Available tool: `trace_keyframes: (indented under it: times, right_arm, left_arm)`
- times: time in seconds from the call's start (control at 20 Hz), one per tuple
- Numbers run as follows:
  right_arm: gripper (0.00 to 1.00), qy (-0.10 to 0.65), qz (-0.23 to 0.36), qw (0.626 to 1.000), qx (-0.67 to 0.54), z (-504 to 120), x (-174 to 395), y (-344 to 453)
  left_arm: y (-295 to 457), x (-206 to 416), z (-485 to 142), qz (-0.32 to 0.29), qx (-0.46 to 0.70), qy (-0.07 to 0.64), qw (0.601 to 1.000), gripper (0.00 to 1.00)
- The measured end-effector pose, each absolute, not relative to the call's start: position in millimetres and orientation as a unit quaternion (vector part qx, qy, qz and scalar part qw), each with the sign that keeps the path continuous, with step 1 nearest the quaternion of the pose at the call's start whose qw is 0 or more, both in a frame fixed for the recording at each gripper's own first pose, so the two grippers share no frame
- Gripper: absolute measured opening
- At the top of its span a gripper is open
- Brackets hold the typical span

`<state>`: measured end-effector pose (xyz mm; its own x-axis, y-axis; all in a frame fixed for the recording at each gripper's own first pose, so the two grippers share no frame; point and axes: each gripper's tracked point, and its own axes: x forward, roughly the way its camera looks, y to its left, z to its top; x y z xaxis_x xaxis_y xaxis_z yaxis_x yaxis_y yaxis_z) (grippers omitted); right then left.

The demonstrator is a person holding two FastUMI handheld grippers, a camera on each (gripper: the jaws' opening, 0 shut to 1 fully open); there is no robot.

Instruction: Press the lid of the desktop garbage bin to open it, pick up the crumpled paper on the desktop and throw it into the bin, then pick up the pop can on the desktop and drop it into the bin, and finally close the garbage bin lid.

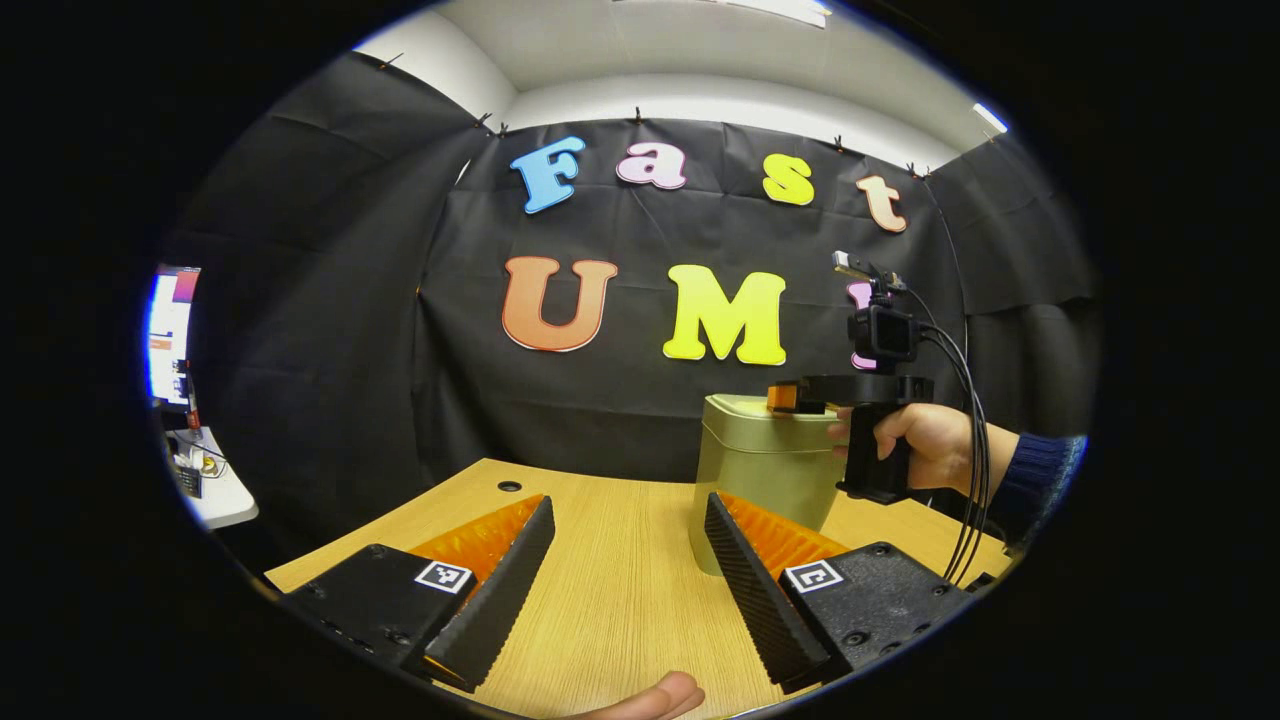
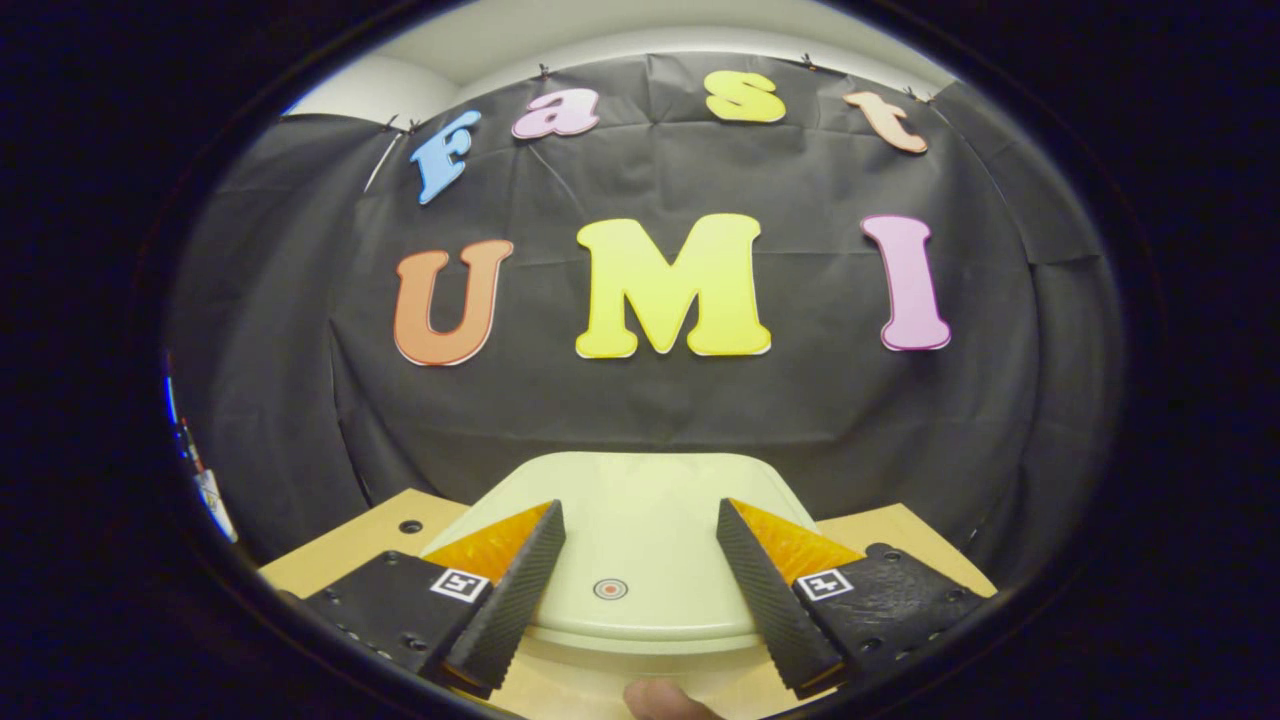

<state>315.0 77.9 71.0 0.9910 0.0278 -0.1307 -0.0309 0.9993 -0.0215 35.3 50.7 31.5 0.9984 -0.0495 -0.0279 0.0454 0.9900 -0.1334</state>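
Your right gripper [image 2: 630, 590] is open and empty, jaws spread. Directly beneath and just ahead of it lies the lid [image 2: 640, 540] of the garbage bin [image 1: 765, 470], still shut; its round press mark [image 2: 610, 588] sits between your fingers, slightly toward the left one. The coming press therefore runs straight down. Your left gripper [image 1: 630, 560] is also open and empty, hovering over the bare worktop [image 1: 620, 590], with the bin ahead and to its right. The right gripper is the nearer one. Paper and can: position cannot be told.
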Motion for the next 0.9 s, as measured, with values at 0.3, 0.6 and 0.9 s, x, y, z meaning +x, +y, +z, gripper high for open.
trace_keyframes:
  times: [0.3, 0.6, 0.9]
  right_arm:
    - [0.95, 0.089, -0.017, 0.996, -0.007, 79, 283, 67]
    - [0.95, -0.004, -0.011, 0.999, -0.037, 130, 198, 58]
    - [0.95, -0.038, -0.029, 0.995, -0.085, 110, 99, 29]
  left_arm:
    - [48, 40, 26, -0.023, -0.068, 0.025, 0.997, 0.98]
    - [44, 42, 23, -0.021, -0.06, 0.027, 0.998, 0.98]
    - [38, 41, 25, -0.014, -0.053, 0.021, 0.998, 0.98]
